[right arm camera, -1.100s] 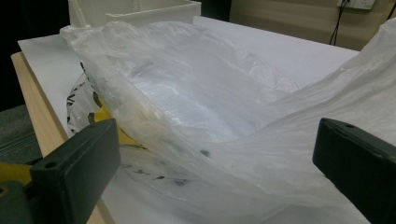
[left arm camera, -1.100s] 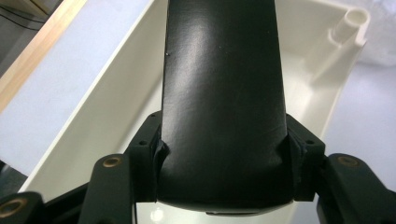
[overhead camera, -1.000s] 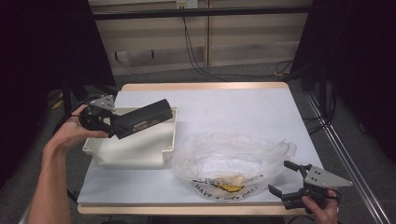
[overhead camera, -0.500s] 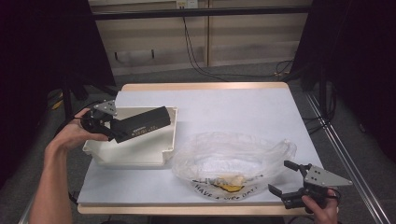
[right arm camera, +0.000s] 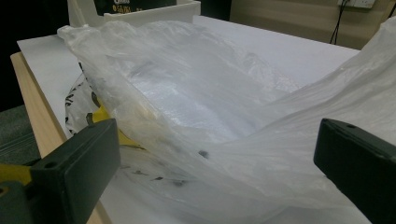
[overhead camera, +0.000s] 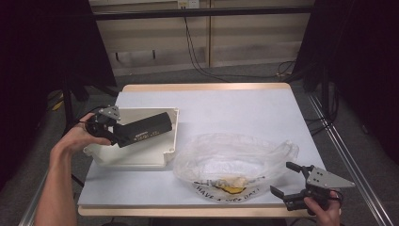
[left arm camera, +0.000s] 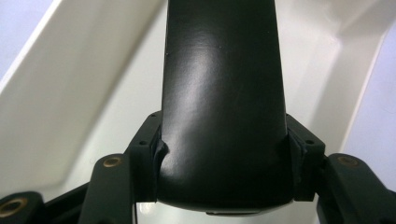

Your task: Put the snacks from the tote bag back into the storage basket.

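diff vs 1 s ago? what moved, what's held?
The left gripper, shut on the black box throughout, has carried it lower into the white tray; whether the box touches the tray floor, I can't tell. Nothing was newly taken or released. The right gripper stays open at the plastic bag, and the bag and tray have not shifted.

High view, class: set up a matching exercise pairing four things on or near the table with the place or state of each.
Things:
1. black box
2. white tray
3. plastic bag
4. right gripper

Places or states:
A. lies crumpled on the table, right of the tray
B. held in the left gripper, over the tray
C. open at the table's near right corner
D. sits on the table's left side

Pairs: 1-B, 2-D, 3-A, 4-C
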`<state>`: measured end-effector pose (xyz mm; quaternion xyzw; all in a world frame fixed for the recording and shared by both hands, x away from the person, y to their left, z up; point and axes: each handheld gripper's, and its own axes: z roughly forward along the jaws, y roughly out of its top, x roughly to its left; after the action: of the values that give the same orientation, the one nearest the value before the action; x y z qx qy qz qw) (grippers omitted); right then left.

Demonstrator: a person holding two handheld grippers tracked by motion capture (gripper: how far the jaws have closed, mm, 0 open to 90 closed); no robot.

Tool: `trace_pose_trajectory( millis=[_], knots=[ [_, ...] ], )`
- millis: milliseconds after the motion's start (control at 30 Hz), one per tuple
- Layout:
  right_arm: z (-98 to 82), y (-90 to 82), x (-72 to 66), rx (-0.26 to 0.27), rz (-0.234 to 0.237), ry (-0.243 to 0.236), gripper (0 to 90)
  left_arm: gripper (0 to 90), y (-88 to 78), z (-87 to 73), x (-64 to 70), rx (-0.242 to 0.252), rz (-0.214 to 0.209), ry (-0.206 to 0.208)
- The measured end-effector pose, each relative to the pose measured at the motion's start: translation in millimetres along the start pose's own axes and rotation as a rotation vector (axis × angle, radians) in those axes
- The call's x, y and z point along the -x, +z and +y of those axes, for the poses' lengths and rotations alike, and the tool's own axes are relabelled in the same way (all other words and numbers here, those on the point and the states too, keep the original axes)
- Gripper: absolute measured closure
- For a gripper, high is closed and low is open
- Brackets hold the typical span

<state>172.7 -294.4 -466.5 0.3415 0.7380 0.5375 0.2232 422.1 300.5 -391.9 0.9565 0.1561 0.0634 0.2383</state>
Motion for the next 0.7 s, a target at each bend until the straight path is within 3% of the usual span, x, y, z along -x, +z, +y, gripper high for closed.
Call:
trace_pose_trajectory(
  millis=[67,133,167,267,300,367,700],
  knots=[
    [0.2,-0.6,-0.3,0.002,-0.003,-0.004,0.3,43.1,2.2,0.9,-3.7,-0.022,-0.003,0.019],
    [0.4,-1.8,-0.3,-0.001,0.010,-0.007,0.3,43.1,7.3,1.9,-4.4,-0.026,-0.006,0.006],
    [0.2,-2.0,-0.4,0.001,0.002,-0.007,0.3,43.1,8.8,2.9,-5.9,-0.038,-0.004,0.023],
    [0.2,-1.7,-0.1,0.002,-0.001,0.002,0.3,43.1,15.2,5.6,-6.2,-0.018,-0.013,0.011],
    [0.2,-1.4,0.2,0.001,-0.002,-0.001,0.3,43.1,16.7,6.7,-7.6,-0.030,-0.008,0.029],
    [0.1,-1.1,-0.3,0.003,-0.003,0.001,0.3,43.1,20.9,7.6,-7.2,-0.032,-0.014,0.007],
    [0.0,-1.0,0.0,0.001,0.000,-0.001,0.3,43.0,30.4,9.6,-12.5,-0.071,-0.027,0.028]
  ],
)
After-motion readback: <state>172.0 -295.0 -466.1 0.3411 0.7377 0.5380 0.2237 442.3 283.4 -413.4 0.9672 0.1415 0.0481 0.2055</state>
